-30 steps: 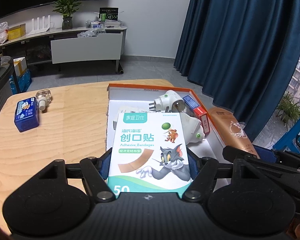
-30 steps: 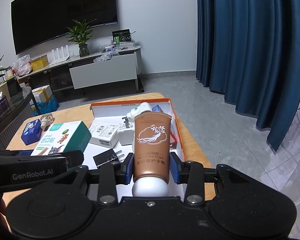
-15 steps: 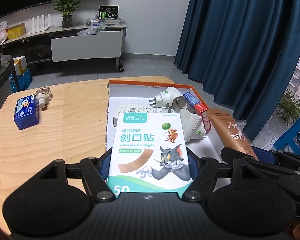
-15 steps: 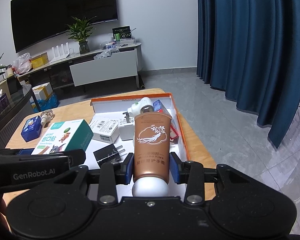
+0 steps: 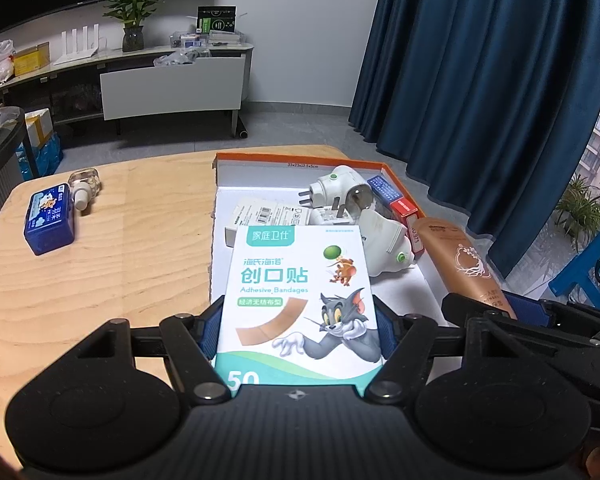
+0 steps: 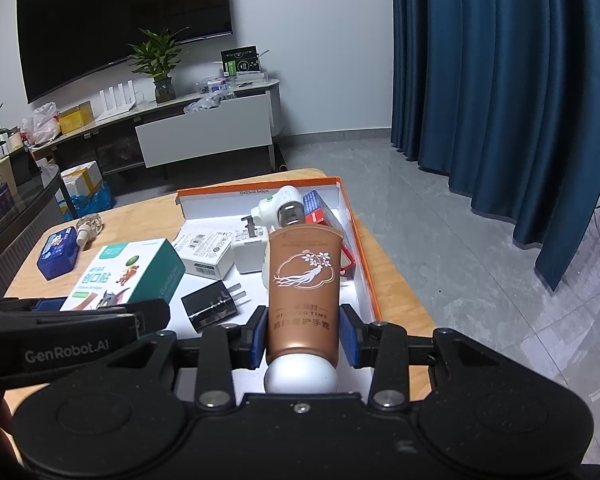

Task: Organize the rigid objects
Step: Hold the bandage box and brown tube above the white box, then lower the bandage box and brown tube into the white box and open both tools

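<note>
Blue-padded grippers are holding two items over an orange-rimmed tray (image 5: 396,172) on a wooden table (image 5: 112,264).

Left gripper (image 5: 298,322) is clamping a box of adhesive bandages (image 5: 296,300) above the tray's near left side; right gripper (image 6: 303,334) is gripping a brown hand-cream tube (image 6: 303,280) over its near right side. White plug adapters (image 5: 336,188) are lying inside; a blue tin (image 5: 50,218) is sitting well left of the tray.

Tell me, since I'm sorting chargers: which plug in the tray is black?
The black plug lying nearest the bandage box; the other plugs in the tray are white.
</note>
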